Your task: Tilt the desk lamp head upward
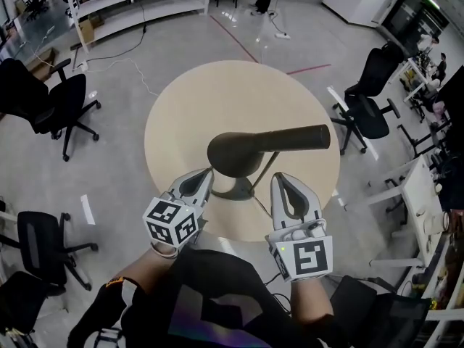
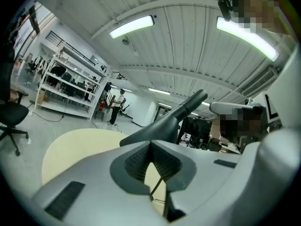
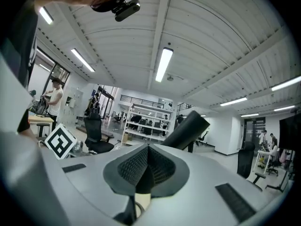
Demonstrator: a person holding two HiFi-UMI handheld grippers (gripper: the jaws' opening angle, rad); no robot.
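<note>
A dark desk lamp (image 1: 254, 149) is seen on the round beige table (image 1: 217, 93), near its front edge. Its head is shaped like a funnel: the wide round end is turned to the left, the narrow tube is pointed right. A grey base (image 1: 230, 189) is placed under it.

Round beige table (image 1: 181, 114), dark desk lamp (image 1: 243, 151) standing near its front edge

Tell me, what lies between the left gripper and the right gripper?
In the head view, the desk lamp base stands between the left gripper and the right gripper, on the round table.
</note>
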